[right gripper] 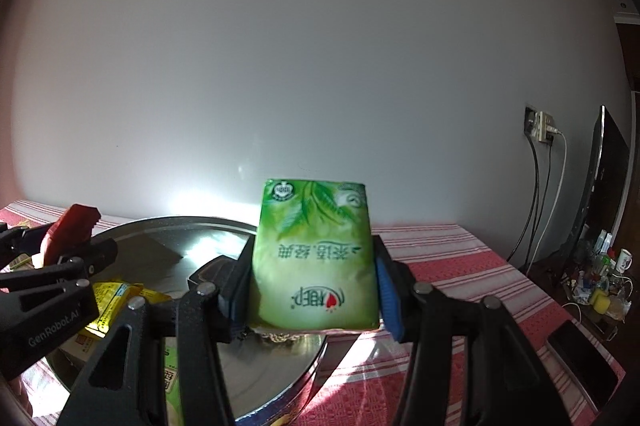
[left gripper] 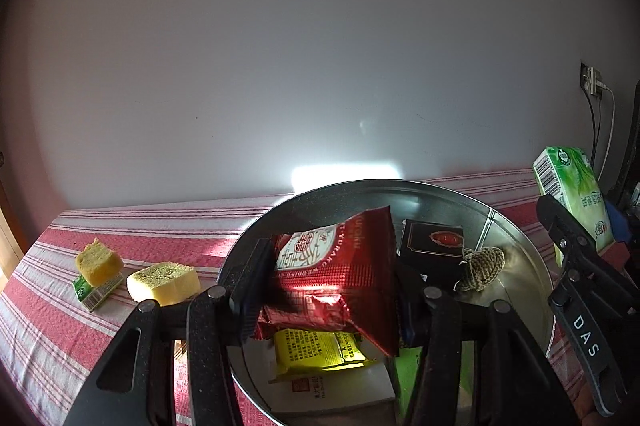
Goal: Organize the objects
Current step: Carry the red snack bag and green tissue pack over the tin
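Left gripper (left gripper: 334, 278) clamped on a red snack packet (left gripper: 340, 262), pads pressing both its sides, packet held above the round metal tin (left gripper: 532, 266). Right gripper (right gripper: 310, 286) clamped on a green tissue pack (right gripper: 316, 258), printing upside down, pack upright between the pads, over the tin's right rim in the right wrist view. In the left wrist view the same green pack shows at far right, above the tin's edge, with the right gripper's black arms below it.

Inside the tin: a yellow packet (left gripper: 318, 348) under the red one, lying on a white box (left gripper: 320, 390) with red print; a black box (left gripper: 434, 244) with a red emblem near the far wall; a coil of twine (left gripper: 482, 266) just beside the black box, touching it or nearly so; a green item at the near right of the tin, mostly hidden by the gripper.

Tin sits on a red and white striped tablecloth (left gripper: 160, 226). Left of the tin, on the cloth: two yellow sponges (left gripper: 166, 282), the farther one resting on a small green pack (left gripper: 96, 292) with a barcode. Sponges near each other, well apart from the tin's contents.

White wall behind, wall socket (right gripper: 540, 125) with cables at right, a dark phone (right gripper: 580, 362) on the cloth's right edge
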`<state>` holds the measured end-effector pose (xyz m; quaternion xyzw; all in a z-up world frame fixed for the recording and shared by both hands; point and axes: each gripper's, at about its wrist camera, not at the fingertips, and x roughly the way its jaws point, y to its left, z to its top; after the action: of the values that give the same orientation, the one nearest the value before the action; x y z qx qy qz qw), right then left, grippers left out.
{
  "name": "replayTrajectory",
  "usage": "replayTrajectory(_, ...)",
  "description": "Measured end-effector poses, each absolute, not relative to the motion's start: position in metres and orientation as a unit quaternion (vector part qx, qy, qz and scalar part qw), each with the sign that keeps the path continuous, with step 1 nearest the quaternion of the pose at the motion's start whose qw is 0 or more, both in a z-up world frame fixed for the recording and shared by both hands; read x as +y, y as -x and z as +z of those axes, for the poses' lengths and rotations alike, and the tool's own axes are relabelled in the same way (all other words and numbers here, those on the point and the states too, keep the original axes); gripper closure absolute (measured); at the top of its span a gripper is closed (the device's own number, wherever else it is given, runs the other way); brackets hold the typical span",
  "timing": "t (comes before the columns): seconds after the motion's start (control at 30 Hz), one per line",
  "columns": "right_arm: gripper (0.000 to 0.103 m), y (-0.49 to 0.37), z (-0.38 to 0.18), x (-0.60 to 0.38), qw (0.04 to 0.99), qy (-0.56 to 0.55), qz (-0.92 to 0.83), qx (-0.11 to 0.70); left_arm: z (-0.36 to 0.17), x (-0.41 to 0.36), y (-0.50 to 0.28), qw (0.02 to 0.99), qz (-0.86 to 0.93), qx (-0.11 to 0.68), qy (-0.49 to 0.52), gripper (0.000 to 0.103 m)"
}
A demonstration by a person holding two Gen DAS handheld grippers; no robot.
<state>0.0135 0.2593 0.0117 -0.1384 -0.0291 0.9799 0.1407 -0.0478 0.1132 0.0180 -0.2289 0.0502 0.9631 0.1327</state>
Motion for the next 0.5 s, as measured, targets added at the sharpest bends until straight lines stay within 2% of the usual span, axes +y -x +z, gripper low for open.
replayTrajectory(0.5, 0.05, 0.001, -0.003, 0.252, 0.12, 0.183, 0.975, -0.027, 0.009, 0.115, 0.063, 0.144, 0.955, 0.051, 0.254, 0.048)
